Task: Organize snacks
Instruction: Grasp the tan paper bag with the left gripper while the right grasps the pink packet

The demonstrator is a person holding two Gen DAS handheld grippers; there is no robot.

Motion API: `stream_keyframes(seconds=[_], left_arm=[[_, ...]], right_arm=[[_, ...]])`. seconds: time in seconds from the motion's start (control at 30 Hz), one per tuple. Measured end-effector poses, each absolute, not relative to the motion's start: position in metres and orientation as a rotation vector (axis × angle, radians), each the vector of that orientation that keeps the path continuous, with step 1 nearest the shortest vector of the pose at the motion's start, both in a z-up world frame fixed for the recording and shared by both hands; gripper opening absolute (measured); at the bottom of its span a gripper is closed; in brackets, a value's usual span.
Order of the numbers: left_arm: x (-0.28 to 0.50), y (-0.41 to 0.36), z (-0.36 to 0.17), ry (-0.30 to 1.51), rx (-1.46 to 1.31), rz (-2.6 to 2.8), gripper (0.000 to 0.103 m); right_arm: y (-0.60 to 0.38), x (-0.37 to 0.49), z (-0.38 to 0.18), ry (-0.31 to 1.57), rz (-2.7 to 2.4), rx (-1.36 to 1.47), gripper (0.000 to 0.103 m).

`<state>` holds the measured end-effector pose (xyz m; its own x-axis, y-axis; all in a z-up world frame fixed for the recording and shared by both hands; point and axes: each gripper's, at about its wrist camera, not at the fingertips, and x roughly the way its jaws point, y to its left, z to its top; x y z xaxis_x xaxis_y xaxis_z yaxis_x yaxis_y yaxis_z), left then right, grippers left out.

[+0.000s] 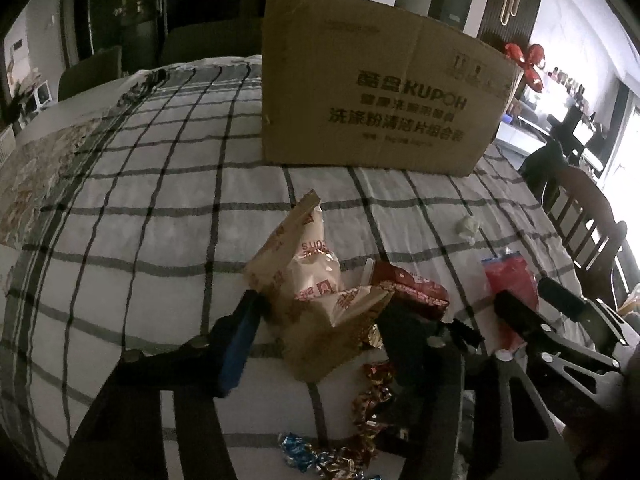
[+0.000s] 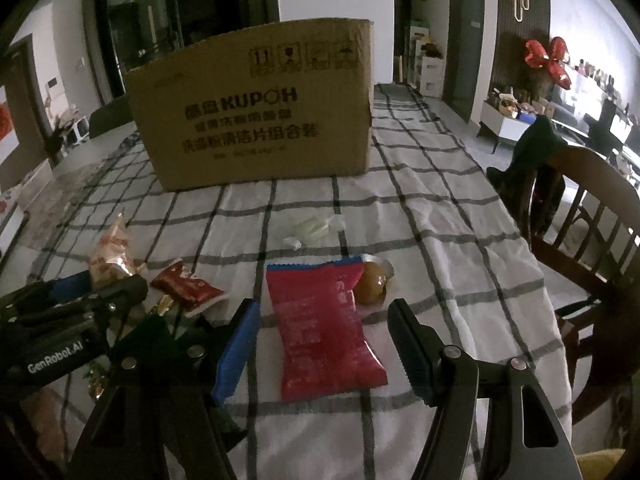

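Observation:
A cardboard box (image 1: 372, 92) stands at the back of the checked tablecloth; it also shows in the right wrist view (image 2: 256, 108). My left gripper (image 1: 320, 312) is open around a pile of beige snack bags (image 1: 304, 276), with a dark red packet (image 1: 412, 288) beside its right finger. My right gripper (image 2: 324, 316) is open, its fingers on either side of a flat red snack bag (image 2: 320, 328) lying on the cloth. A round amber jelly cup (image 2: 372, 280) sits just behind that bag. The beige bags (image 2: 114, 252) and dark red packet (image 2: 188, 288) lie to the left.
A pale wrapped sweet (image 2: 316, 228) lies mid-table. Shiny foil candies (image 1: 344, 440) are scattered near the front edge. A wooden chair (image 2: 592, 240) with dark clothing stands at the table's right side. A patterned mat (image 1: 36, 176) lies far left.

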<state>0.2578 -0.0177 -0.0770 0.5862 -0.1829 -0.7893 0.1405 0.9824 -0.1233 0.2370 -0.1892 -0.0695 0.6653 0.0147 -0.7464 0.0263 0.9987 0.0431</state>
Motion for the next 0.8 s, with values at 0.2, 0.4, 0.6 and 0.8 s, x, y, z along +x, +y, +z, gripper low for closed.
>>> stream_keyframes(seconds=[0.2,0.4,0.6,0.8], left_arm=[[0.256,-0.015,-0.075,0.919,-0.058,-0.182,0.04],[0.247,-0.016,-0.067,0.881,-0.02,-0.168,0.039],[0.235,-0.017,-0.049,0.846,-0.02,-0.187,0.039],[0.225,-0.019,-0.029,0.815,-0.032,-0.212,0.039]], right_arm=[[-0.186,0.239,-0.073,0.849,-0.005,0.018,0.044],[-0.181,0.233,-0.067,0.814,0.01,-0.019,0.035],[-0.177,0.225,-0.051,0.768,0.033,-0.025,0.034],[-0.176,0.216,-0.03,0.736,0.068,0.009,0.034]])
